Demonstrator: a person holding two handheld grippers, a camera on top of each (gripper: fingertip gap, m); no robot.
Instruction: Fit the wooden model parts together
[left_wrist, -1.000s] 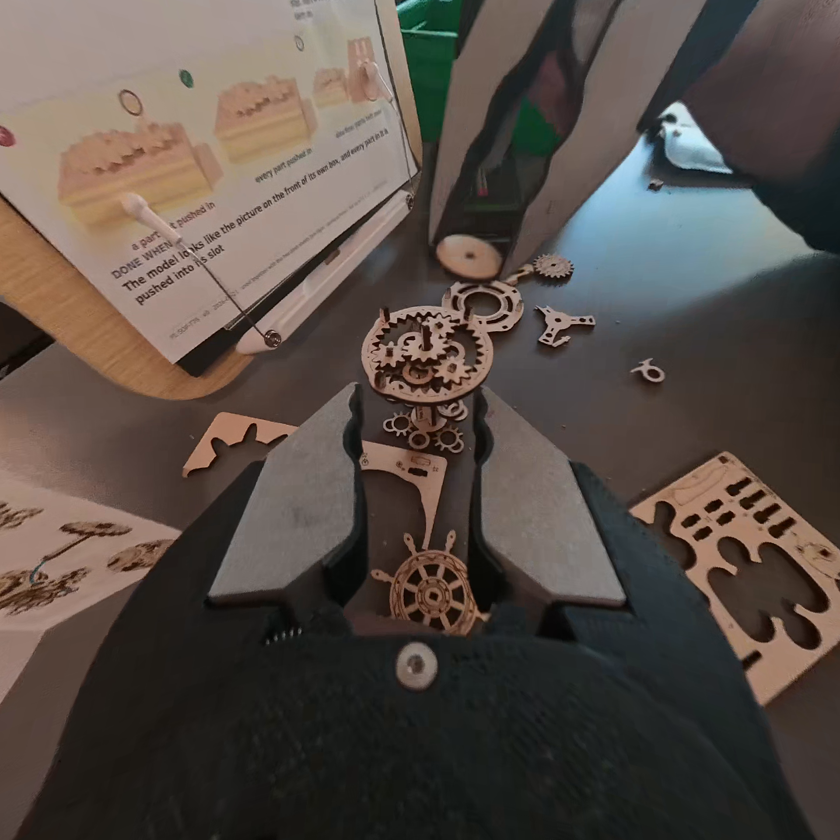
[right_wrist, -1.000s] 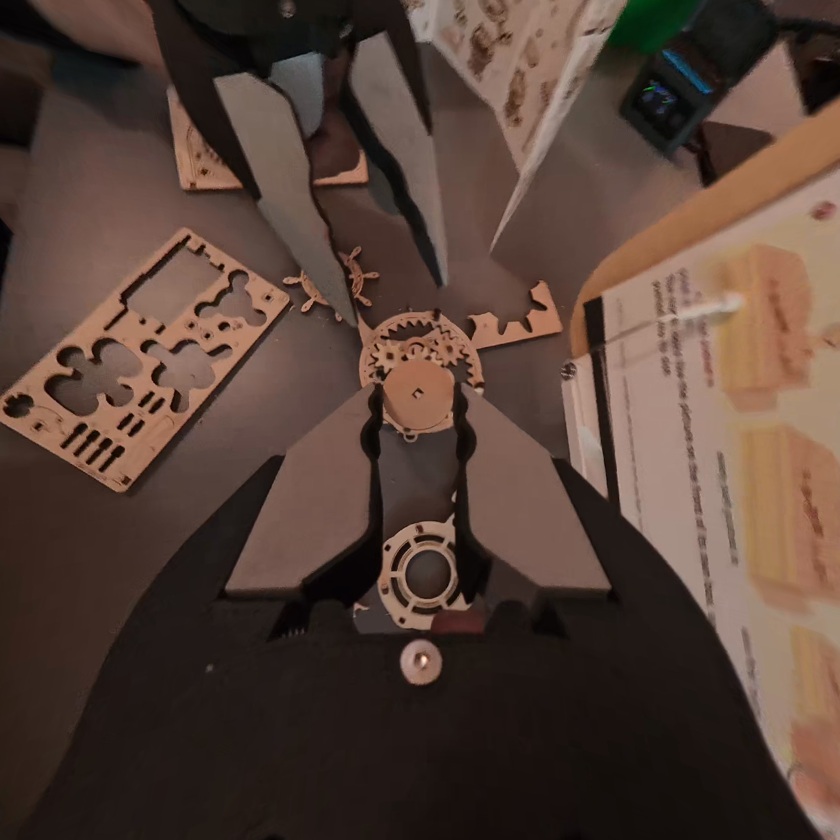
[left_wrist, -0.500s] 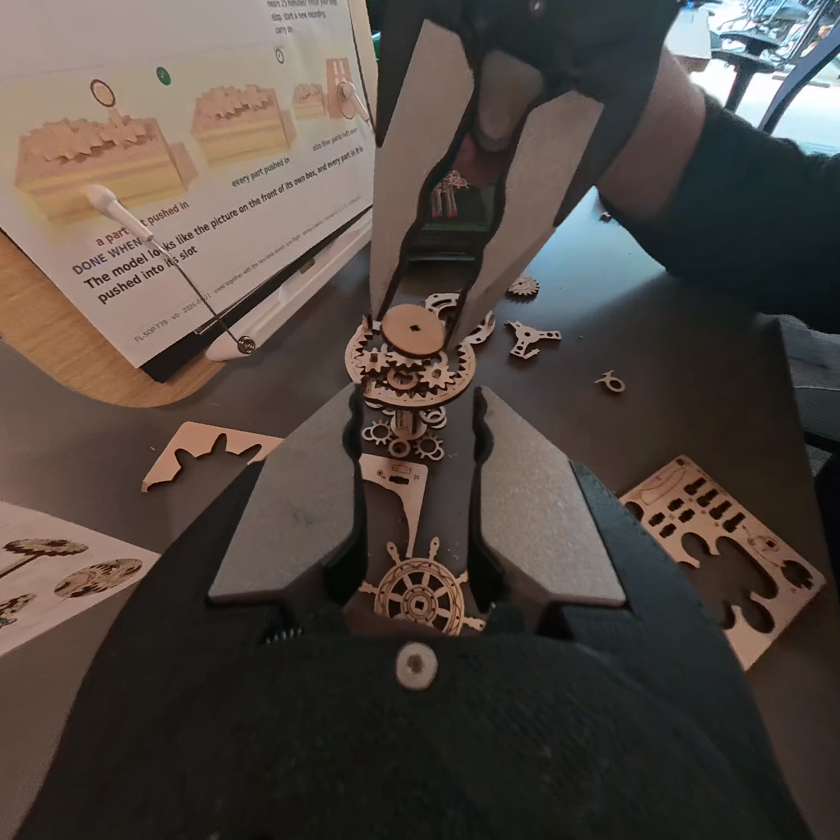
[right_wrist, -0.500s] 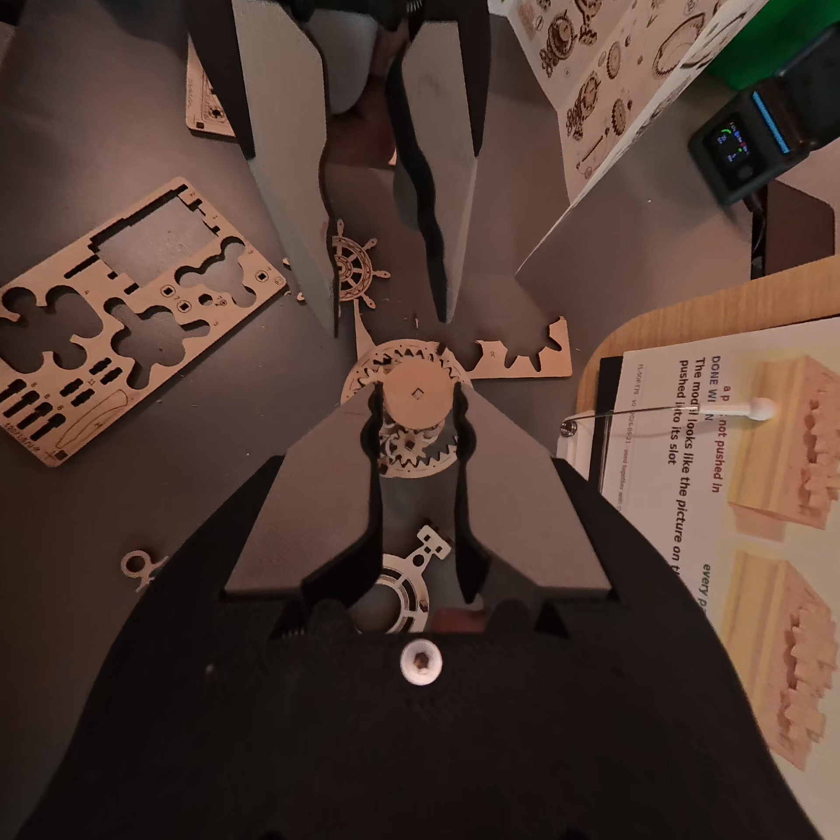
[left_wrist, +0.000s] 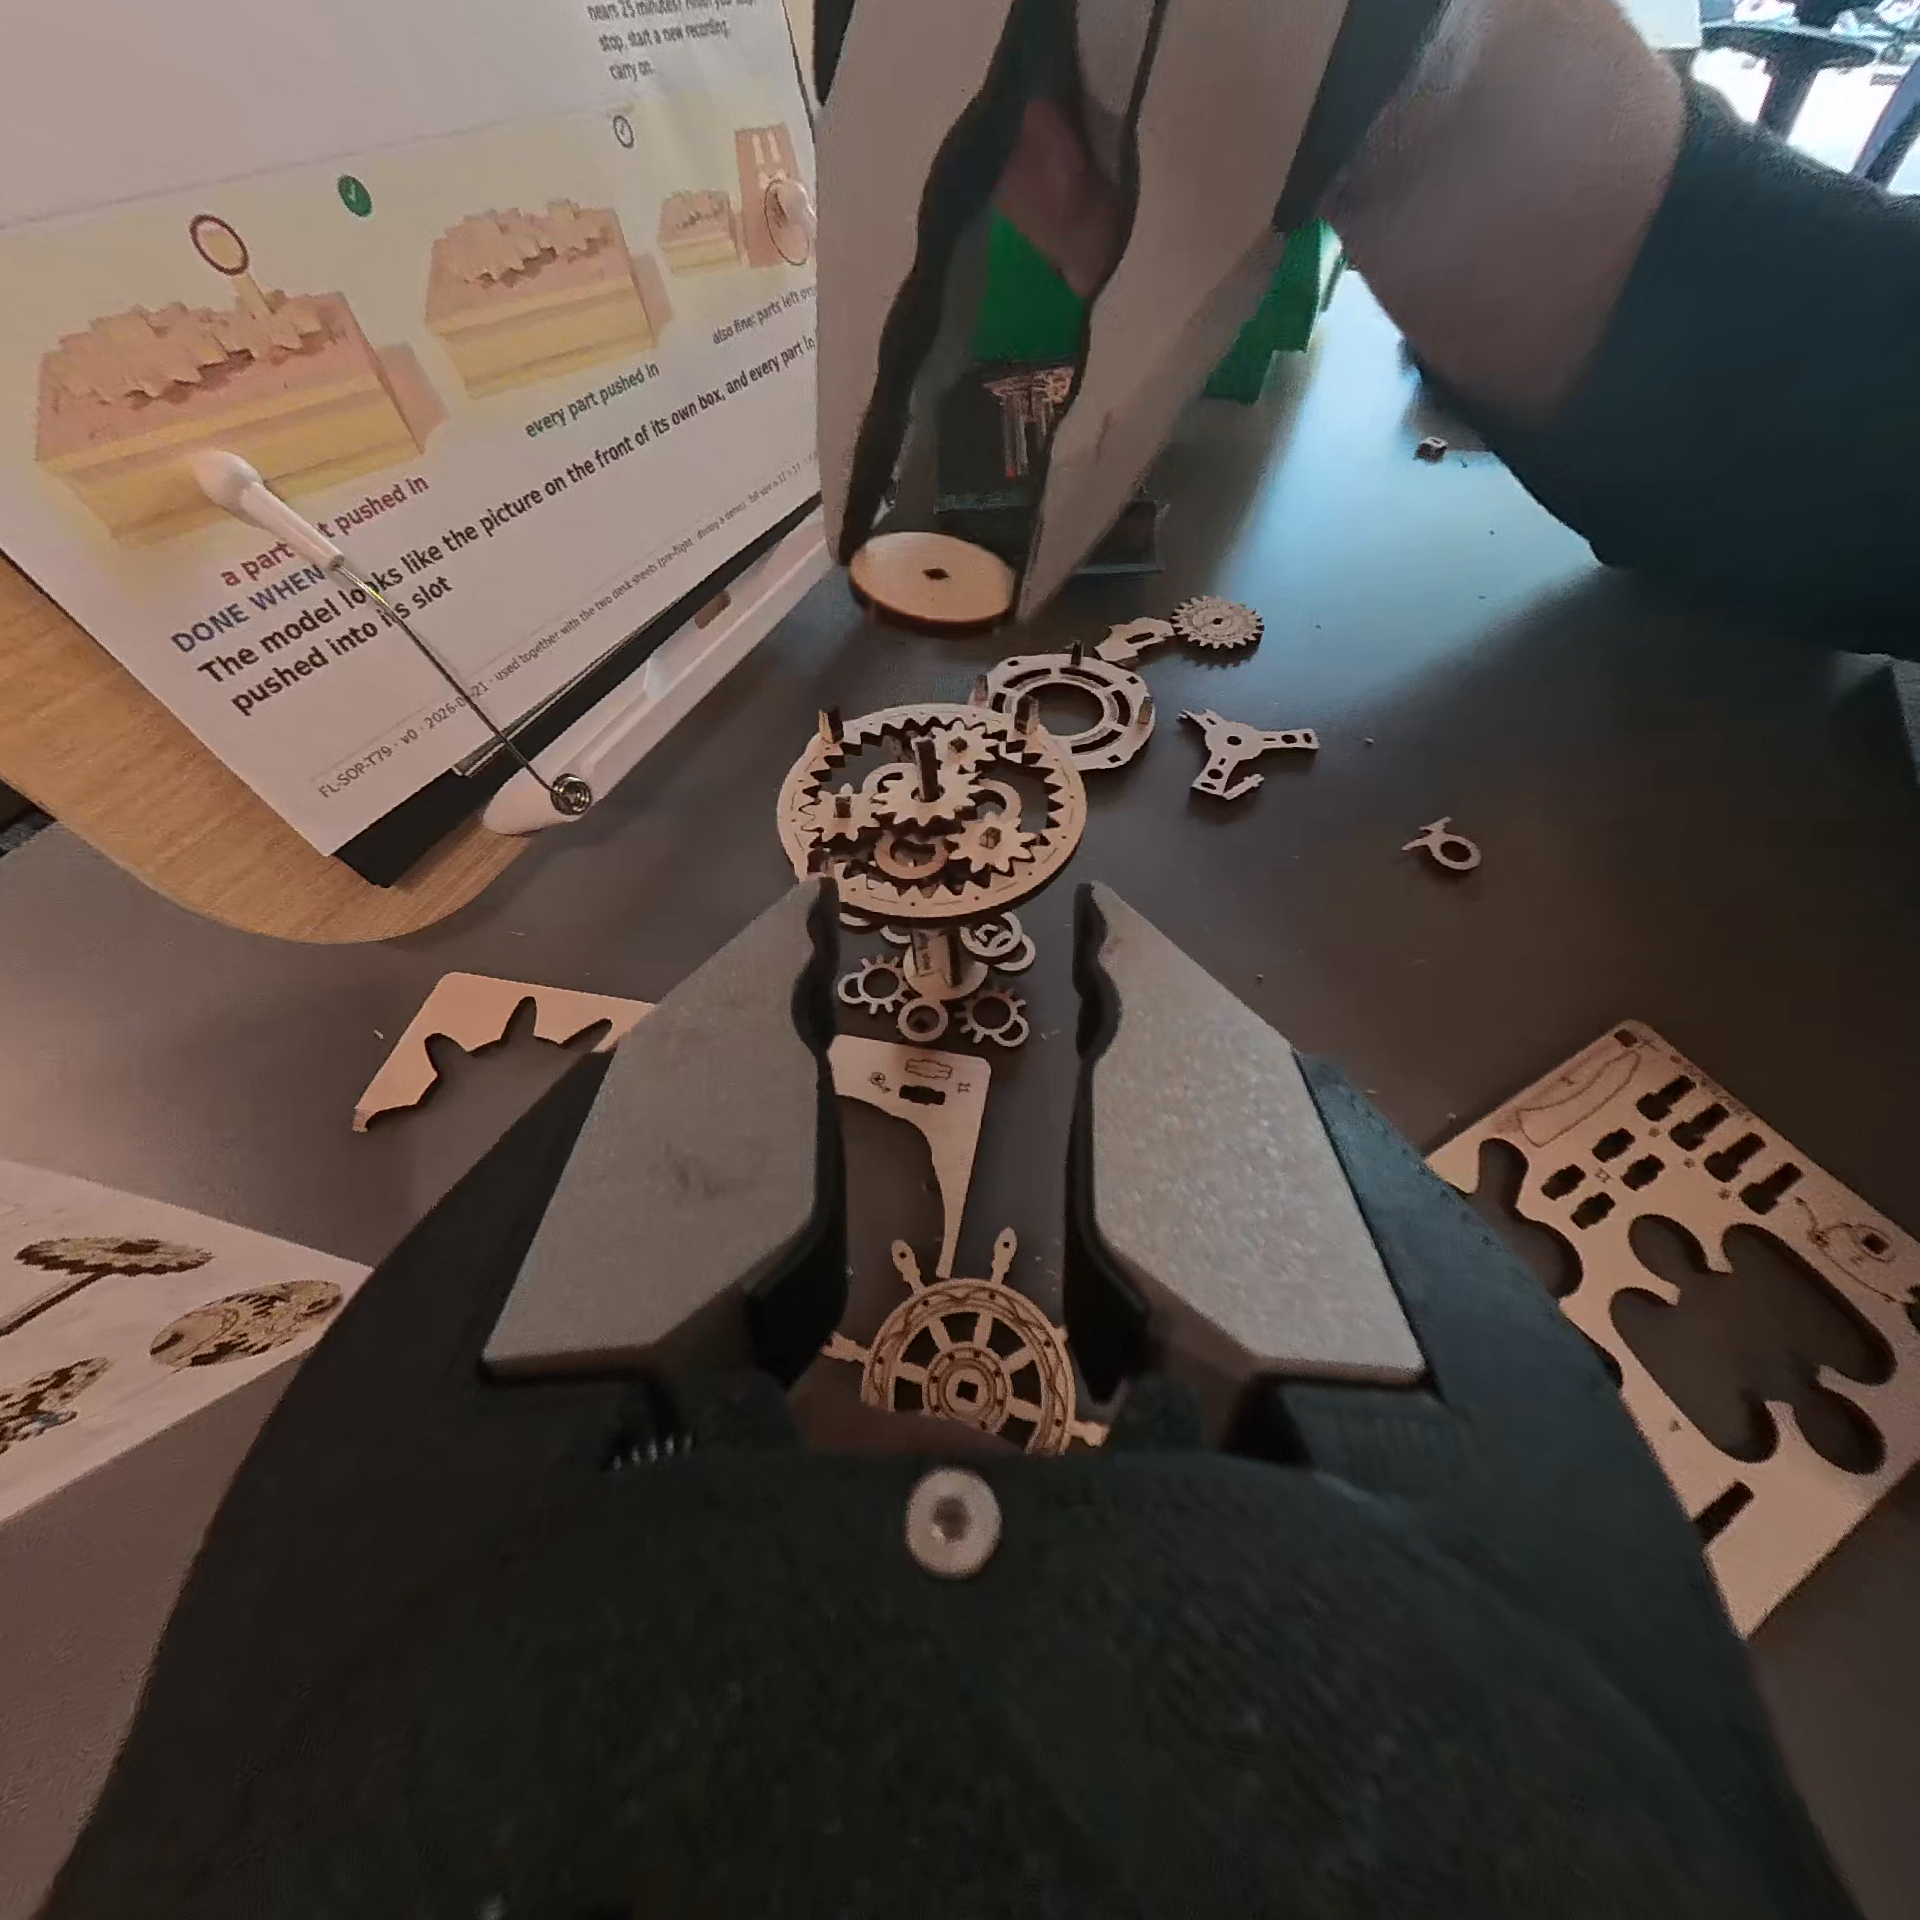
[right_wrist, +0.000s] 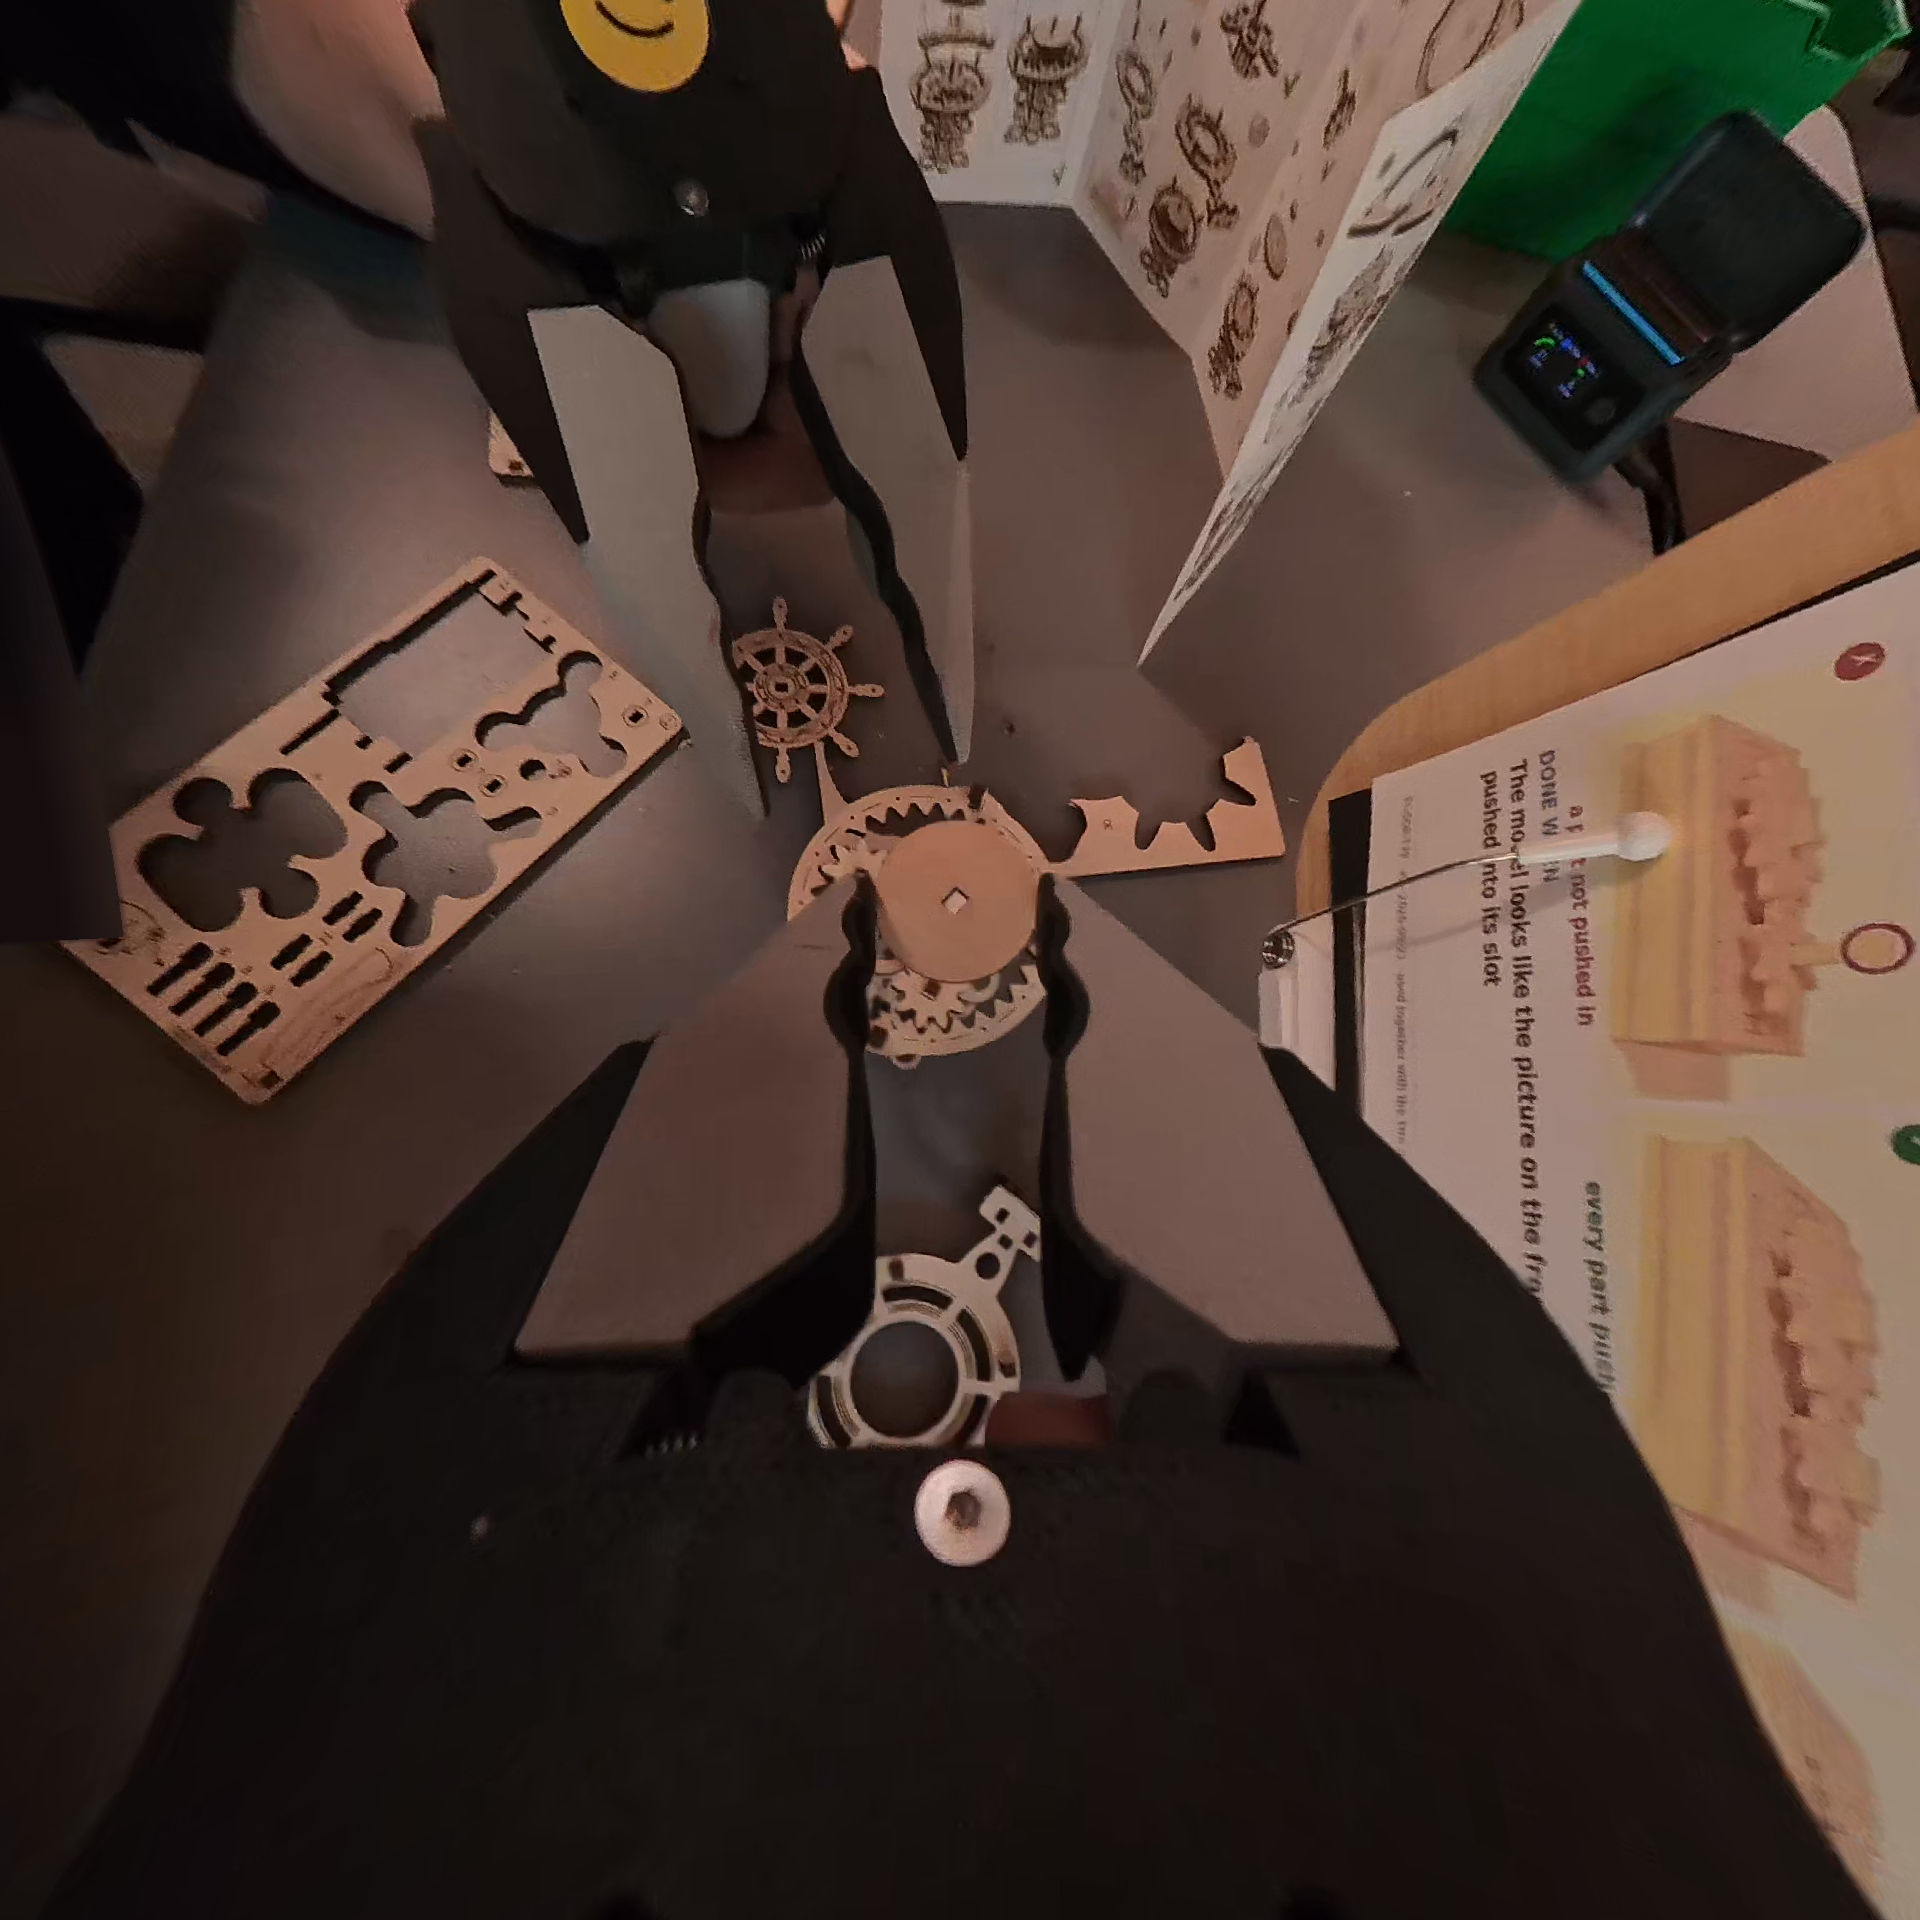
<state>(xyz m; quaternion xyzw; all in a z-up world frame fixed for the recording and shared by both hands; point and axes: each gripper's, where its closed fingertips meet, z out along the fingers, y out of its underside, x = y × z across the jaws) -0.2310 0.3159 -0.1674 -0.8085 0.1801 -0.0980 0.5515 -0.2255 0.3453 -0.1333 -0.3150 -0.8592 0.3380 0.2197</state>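
The right gripper (right_wrist: 951, 914) clamps a wooden disc (right_wrist: 954, 900) above the gear assembly (left_wrist: 930, 810) at frame centre; the left gripper (left_wrist: 951, 935) stands apart, empty.

A printed instruction sheet (left_wrist: 416, 416) with pictures of wooden blocks leans on a black-edged stand (left_wrist: 582, 748), held by a wire clip with a white tip (left_wrist: 260, 504). The stand rests on a light wooden board (left_wrist: 156, 831) on the dark table (left_wrist: 1558, 727). A folded paper leaflet (right_wrist: 1247, 208) printed with gear drawings stands upright. Beside it sits a small dark device with a lit screen (right_wrist: 1621, 343), possibly a timer. Something green (right_wrist: 1662, 114) lies behind.
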